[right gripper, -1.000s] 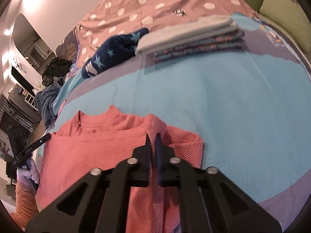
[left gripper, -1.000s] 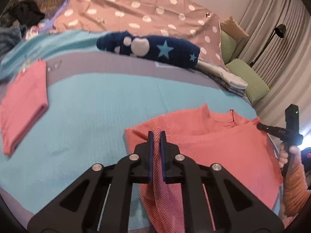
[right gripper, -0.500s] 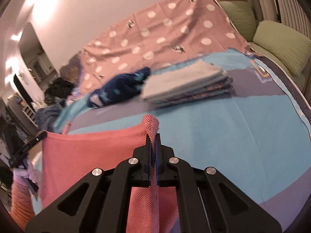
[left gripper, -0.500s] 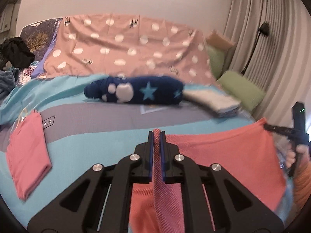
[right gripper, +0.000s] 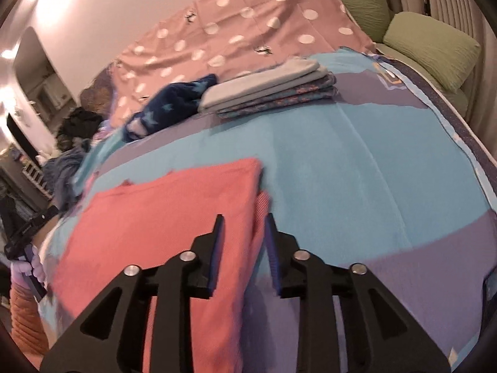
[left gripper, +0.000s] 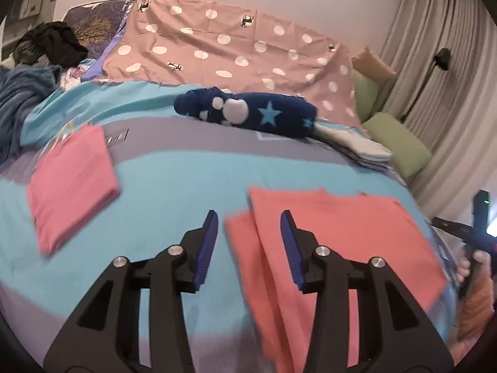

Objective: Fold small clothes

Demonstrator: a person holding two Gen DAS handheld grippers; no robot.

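Your left gripper (left gripper: 248, 245) and right gripper (right gripper: 243, 248) both hang with jaws spread wide, gripping nothing, above the coral shirt (left gripper: 335, 236), which lies folded on the blue bedspread (left gripper: 174, 183), well apart from the navy star blanket (left gripper: 248, 113).

Coral shirt (left gripper: 338, 233) — matt woven cloth, seemingly finely textured; bedspread (right gripper: 357, 168) smooth cloth; navy starred bundle (left gripper: 248, 113) — fleecy.

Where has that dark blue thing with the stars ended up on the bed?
The dark blue starred garment lies rolled at the far side of the bed, against the pink polka-dot sheet, with the stack of folded clothes just to its right.
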